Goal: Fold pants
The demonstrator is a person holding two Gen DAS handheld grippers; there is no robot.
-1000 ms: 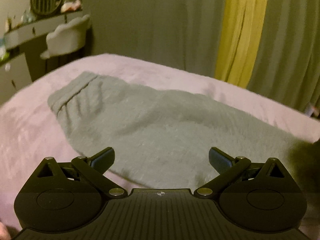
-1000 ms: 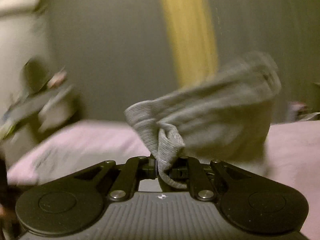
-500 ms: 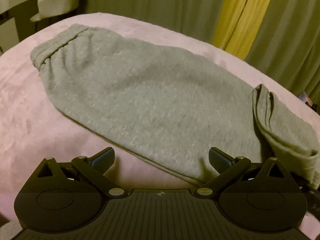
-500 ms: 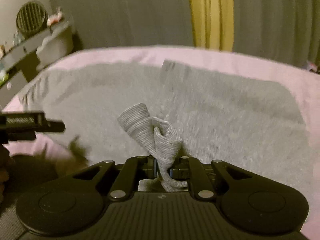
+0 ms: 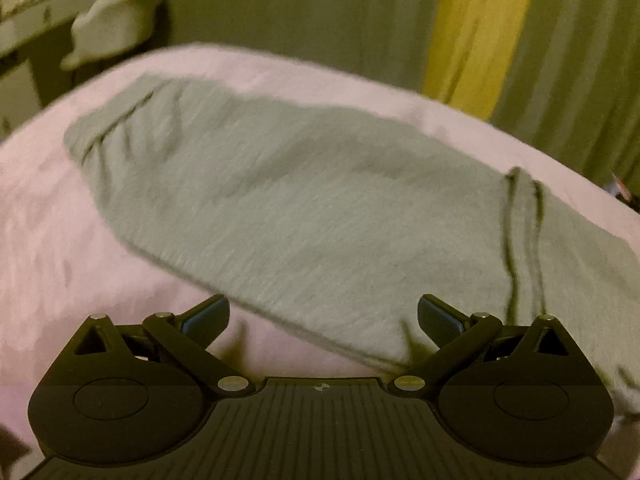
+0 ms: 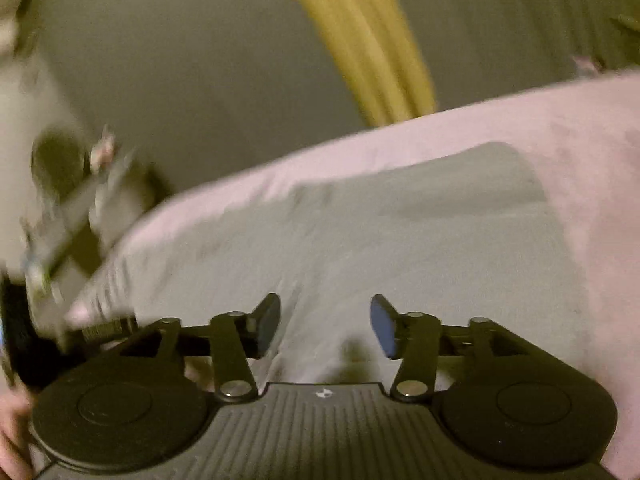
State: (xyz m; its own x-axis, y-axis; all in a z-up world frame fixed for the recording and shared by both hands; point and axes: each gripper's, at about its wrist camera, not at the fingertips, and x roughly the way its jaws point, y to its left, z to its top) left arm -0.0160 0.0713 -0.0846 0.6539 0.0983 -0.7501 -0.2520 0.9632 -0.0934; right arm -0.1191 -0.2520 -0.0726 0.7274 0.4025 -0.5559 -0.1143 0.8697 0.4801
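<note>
Nearest in the left wrist view, the left black two-finger gripper (image 5: 323, 316) stands spread wide with nothing between its blue-padded fingers (image 5: 436, 316). It hovers over the near edge of the bed, a broad surface covered in a soft pale pink blanket (image 5: 48, 240). Just beyond its fingertips lie the grey fleece pants (image 5: 304, 208), folded into a long flat shape that runs across the bed from the far left toward the near right. The ribbed waistband end (image 5: 104, 132) sits at the far left, and a doubled layer of cloth with two dark fold lines (image 5: 524, 232) lies at the right end. The near hem of the pants passes between the spread fingers.

In the right wrist view, strongly blurred, the right black two-finger gripper (image 6: 325, 326) is likewise parted and grips nothing. It hangs just above the pants (image 6: 360, 240), which fill the middle of the blanket (image 6: 600, 184) ahead of it; a short dark shadow falls on the cloth between the fingers.

Beyond the far edge of the bed hang grey-green curtains (image 5: 304, 8) with one yellow curtain panel (image 5: 476, 28) among them. At the far left stand a pale shelf unit (image 5: 24, 28) and a white chair (image 5: 116, 24), both too blurred for detail.
</note>
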